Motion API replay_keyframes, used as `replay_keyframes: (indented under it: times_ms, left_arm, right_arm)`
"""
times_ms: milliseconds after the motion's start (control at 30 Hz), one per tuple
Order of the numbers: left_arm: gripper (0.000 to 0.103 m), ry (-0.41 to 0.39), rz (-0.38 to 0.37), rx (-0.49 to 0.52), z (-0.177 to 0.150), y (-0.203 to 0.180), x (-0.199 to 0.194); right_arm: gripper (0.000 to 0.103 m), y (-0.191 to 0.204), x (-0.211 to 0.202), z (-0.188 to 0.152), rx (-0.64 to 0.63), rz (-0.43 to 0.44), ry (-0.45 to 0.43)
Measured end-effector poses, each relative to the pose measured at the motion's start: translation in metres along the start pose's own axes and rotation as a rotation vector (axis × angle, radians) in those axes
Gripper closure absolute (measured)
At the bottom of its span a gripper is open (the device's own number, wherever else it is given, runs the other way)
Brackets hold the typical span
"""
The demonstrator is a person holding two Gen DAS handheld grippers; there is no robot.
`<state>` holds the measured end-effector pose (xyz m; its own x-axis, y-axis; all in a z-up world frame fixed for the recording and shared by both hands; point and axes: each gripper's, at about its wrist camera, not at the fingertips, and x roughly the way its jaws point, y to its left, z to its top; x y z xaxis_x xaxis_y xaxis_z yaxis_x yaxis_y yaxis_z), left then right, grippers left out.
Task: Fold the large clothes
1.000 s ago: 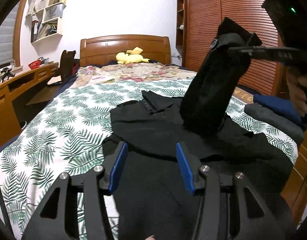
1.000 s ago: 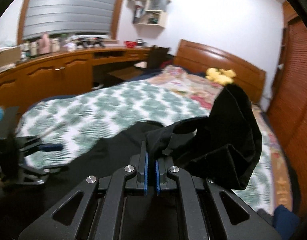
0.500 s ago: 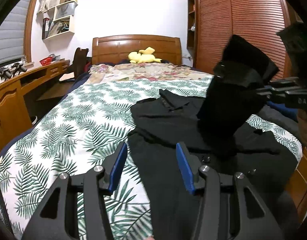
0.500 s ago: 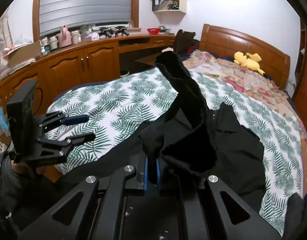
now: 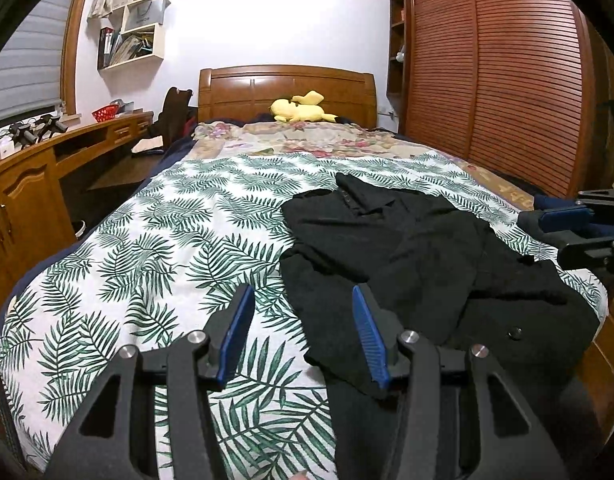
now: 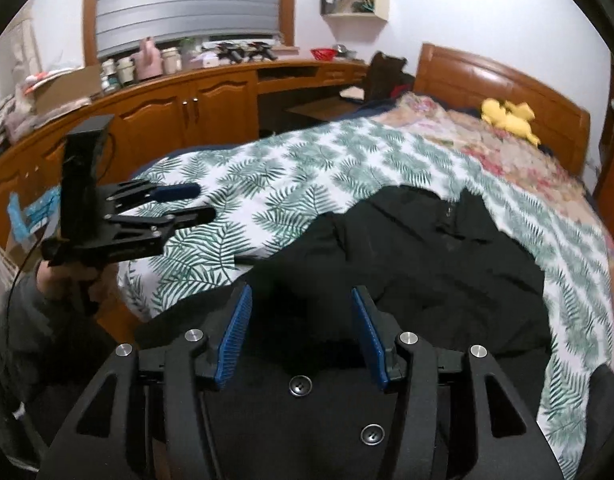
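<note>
The left gripper [image 5: 303, 330] hovers with its blue-padded jaws spread wide and nothing between them; beneath the gap lies leaf-print cover, with the hem of the black garment [image 5: 419, 256] just at its 3 o'clock side. The right gripper [image 6: 301, 330] is likewise spread wide and empty, poised low over the black garment's [image 6: 407, 268] buttoned front, two dark buttons [image 6: 300, 385] showing at 6 o'clock between its fingers. In the right wrist view the left gripper [image 6: 187, 204] appears at 9 o'clock, held in a hand [image 6: 67, 284] off the bed's edge; in the left wrist view the right gripper [image 5: 575, 226] enters at 3 o'clock.

The garment lies spread and rumpled on the near right part of the bed, collar toward the headboard, a sleeve laid across its body. It rests on a white bedspread [image 5: 147, 248] printed with green palm fronds, which covers the lower bed; beyond it at 12 o'clock comes a floral quilt [image 5: 307, 140], then a yellow plush toy [image 5: 301, 109] against the wooden headboard [image 5: 287, 88]. At 9 o'clock a curved wooden desk with cabinets [image 5: 31, 184] runs along the wall under a window blind [image 6: 187, 0], its top cluttered. Wall shelves [image 5: 133, 32] hang at 10 o'clock. At 2 o'clock stands a louvred wooden wardrobe [image 5: 507, 72].
</note>
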<state>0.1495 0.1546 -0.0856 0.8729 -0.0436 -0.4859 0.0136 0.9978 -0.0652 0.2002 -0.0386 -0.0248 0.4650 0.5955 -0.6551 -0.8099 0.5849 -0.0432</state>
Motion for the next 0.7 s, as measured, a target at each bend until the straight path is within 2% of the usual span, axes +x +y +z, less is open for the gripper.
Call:
replay_keyframes:
  times_ms: [333,500,567,667,700]
  left_arm:
    - [0.053,0.064,-0.051,0.016,-0.007,-0.013,0.019]
    - [0.053,0.122,-0.056,0.049,-0.013,-0.019,0.034]
    - [0.053,0.166,-0.089,0.051,-0.018,-0.020,0.043]
    - [0.054,0.216,-0.099,0.061,-0.025,-0.022,0.055]
    - [0.057,0.224,-0.095,0.065,-0.027,-0.024,0.058]
  right_arm:
    - [0.051,-0.023,0.010,-0.022,0.059,-0.064,0.040]
    - [0.051,-0.039,0.017,-0.042,0.091,-0.101,0.067]
    - [0.051,-0.046,0.020,-0.049,0.110,-0.108,0.075]
    - [0.051,-0.053,0.025,-0.061,0.131,-0.129,0.077]
    - [0.051,-0.054,0.027,-0.064,0.137,-0.128,0.080]
